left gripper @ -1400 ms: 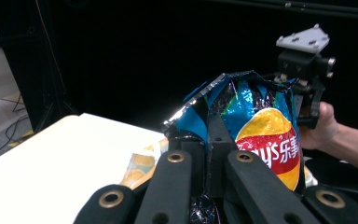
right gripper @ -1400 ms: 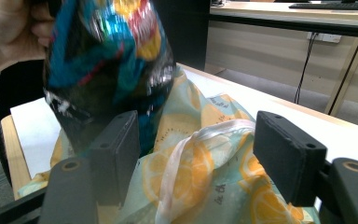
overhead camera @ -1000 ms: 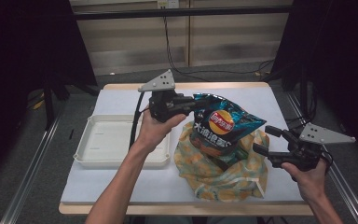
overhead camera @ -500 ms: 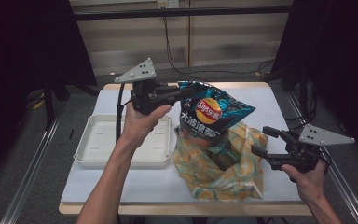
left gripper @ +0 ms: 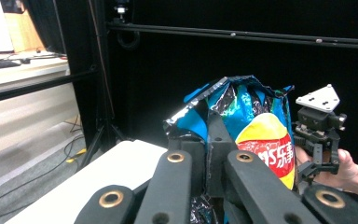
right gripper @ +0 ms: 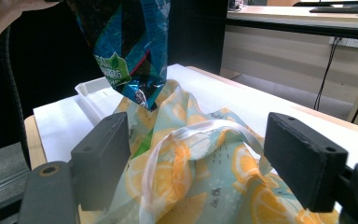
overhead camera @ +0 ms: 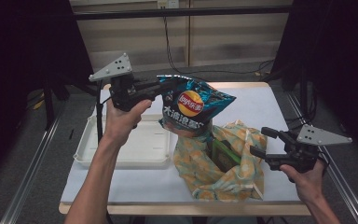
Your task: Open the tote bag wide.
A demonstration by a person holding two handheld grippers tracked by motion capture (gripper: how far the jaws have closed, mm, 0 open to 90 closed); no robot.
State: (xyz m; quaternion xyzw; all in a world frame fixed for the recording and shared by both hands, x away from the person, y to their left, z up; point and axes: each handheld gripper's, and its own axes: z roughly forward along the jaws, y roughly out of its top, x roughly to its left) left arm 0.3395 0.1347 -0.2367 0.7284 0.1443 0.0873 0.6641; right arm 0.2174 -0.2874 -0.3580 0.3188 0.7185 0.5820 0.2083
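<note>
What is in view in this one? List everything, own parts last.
chip bag: 1, blue, held up above the tote
tote: 1, pale green with orange lemon print, on the table's near right
green packet: 1, green, inside the tote
tray: 1, white, on the table's left
table: 1, white top
left gripper: 1, black, shut on the chip bag's top
right gripper: 1, black, open, beside the tote
</note>
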